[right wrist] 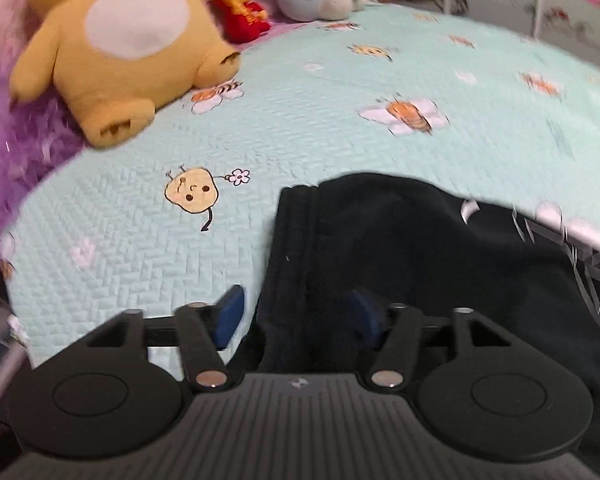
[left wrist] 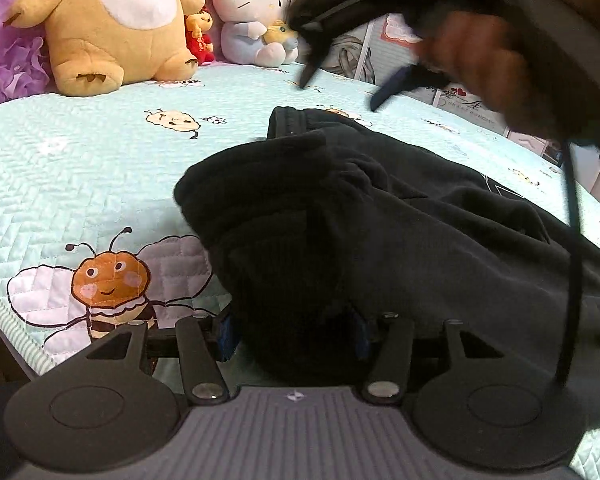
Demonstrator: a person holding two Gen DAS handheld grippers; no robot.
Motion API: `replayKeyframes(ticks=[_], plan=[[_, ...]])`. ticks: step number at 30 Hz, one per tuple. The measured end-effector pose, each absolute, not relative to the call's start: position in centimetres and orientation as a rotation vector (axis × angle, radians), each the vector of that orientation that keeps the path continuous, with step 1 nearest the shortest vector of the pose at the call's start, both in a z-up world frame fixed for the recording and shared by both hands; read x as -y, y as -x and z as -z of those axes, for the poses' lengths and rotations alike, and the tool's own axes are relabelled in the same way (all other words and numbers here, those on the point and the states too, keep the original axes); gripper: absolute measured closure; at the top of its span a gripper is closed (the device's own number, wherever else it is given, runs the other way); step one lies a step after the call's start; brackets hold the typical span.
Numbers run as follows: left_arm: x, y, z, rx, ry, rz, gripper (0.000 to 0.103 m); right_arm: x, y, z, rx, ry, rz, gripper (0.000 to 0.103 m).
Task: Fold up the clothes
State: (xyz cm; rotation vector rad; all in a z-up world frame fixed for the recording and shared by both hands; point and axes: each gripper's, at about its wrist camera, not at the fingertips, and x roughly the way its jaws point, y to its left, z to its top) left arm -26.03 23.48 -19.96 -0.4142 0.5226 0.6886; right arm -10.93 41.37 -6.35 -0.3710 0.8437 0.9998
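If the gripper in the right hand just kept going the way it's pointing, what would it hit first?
Most likely the black garment: the right gripper has its jaws apart with that dark cloth bunched between them and ahead. Beyond lies the bee-print bedspread; depth is hard to judge.

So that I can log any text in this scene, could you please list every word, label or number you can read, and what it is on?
No text here is readable.
White print on the black garment: blurred, unreadable.
Lettering beside the red hearts on the poster: too small to read.
Bedspread: bee and flower pictures only, no words.
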Motion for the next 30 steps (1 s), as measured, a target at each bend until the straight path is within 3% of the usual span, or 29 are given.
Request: replayKeyframes(ticks=[4,6,7,8,12,16,30], plan=[[-23.5,26.2,20.0,-0.522,0.417,-0.685,0.046,-45.3,13.2,8.8,-0.849,0.556,-1.016,0.041],[-23.6,26.3,20.1,-0.522,0.418,-0.682,0.046,-46.7,13.9,10.3,-0.835,0.657,-0.982,0.050],[-23.6,26.4,20.1,-0.522,0.418,-0.679,0.046,-47.0,13.8,10.9,-0.827,0.689,-0.951,0.082],[-23.8,26.4,20.1,-0.521,0.420,-0.677,0.046,-46.7,13.3,11.0,-0.831,0.686,-0.927,0.096],[-24.3,26.7,20.1,-0.510,0.437,-0.676,0.046,-42.6,10.3,8.4,-0.824,0.512,-0.873,0.099],[-24.2,26.9,19.9,-0.477,0.449,-0.662,0.042,-36.6,9.0,4.3,-0.696,0.383,-0.799,0.099],[-24.2,27.4,19.6,-0.431,0.463,-0.680,0.042,-38.4,11.4,4.3,-0.714,0.380,-0.862,0.098]])
